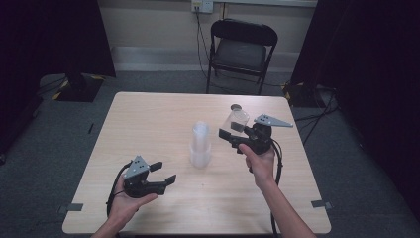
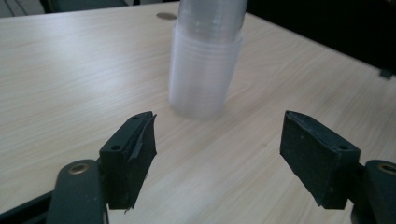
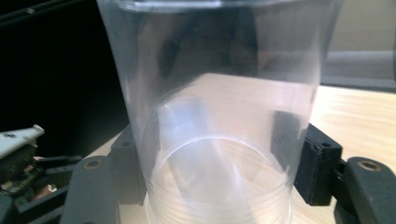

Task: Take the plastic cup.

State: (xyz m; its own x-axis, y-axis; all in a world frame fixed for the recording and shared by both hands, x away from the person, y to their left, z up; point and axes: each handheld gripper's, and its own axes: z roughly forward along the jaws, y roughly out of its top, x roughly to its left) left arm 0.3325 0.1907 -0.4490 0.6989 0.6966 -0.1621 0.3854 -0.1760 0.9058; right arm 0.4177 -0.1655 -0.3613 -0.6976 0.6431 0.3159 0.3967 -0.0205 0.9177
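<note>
Right fingers clamp one clear cup; one cup stack on table.

My high view looks forward and down over the whole table from its near side. My left gripper view sits low, facing the cup stack close ahead; the high view shares it. My right gripper view presses against one clear cup.
</note>
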